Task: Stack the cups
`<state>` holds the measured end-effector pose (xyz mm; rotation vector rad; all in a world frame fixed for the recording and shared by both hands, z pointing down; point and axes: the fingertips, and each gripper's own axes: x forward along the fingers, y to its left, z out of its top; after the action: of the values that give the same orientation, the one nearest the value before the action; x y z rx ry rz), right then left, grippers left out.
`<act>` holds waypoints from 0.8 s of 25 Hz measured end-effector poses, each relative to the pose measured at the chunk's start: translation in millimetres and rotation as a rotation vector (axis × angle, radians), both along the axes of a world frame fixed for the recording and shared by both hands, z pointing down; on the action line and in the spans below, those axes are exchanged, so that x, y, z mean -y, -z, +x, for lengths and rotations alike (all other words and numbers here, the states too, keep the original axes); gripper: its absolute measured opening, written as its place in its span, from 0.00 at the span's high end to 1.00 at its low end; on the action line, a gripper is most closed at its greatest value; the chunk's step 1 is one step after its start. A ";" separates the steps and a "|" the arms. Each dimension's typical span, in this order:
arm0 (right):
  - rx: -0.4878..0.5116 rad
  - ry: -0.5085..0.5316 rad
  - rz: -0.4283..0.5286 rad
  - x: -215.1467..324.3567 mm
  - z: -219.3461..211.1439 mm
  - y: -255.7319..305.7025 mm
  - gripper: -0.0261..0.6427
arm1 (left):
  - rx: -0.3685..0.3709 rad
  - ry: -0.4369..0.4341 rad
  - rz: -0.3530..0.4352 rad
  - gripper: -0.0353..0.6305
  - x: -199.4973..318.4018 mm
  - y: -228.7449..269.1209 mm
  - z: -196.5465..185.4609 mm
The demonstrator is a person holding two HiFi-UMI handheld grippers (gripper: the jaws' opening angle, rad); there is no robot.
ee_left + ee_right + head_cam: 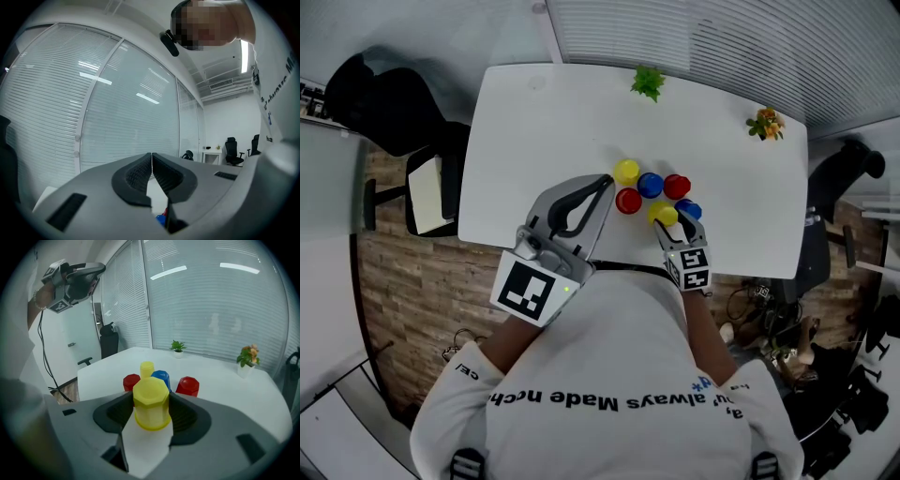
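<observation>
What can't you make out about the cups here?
Head view: the near blue cup is partly hidden behind the right hand-held gripper.
Left gripper view: the shut left hand-held gripper blocks what lies below; only a blue scrap shows.
Right gripper view: the held yellow cup covers the middle blue cup's base.

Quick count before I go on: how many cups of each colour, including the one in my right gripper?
Yellow cups: 2, one of them, the held yellow cup, in the right gripper
Red cups: 2
Blue cups: 2
Total: 6
</observation>
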<state>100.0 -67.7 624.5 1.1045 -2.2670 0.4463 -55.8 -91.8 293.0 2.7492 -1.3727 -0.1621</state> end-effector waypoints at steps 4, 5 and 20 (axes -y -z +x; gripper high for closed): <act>0.019 0.009 0.020 6.9 -5.4 18.9 0.59 | 0.001 0.003 0.000 0.91 1.6 -0.1 0.9; 0.024 0.010 0.024 9.1 -6.8 23.5 0.59 | 0.001 0.004 0.000 0.91 2.0 0.2 0.8; 0.047 0.057 0.085 43.5 -34.1 62.1 0.59 | 0.003 0.026 0.007 0.91 8.1 4.0 -3.3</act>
<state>65.8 -111.2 562.4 1.0783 -2.3715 0.3594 -59.1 -99.9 289.0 2.7389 -1.4122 -0.1646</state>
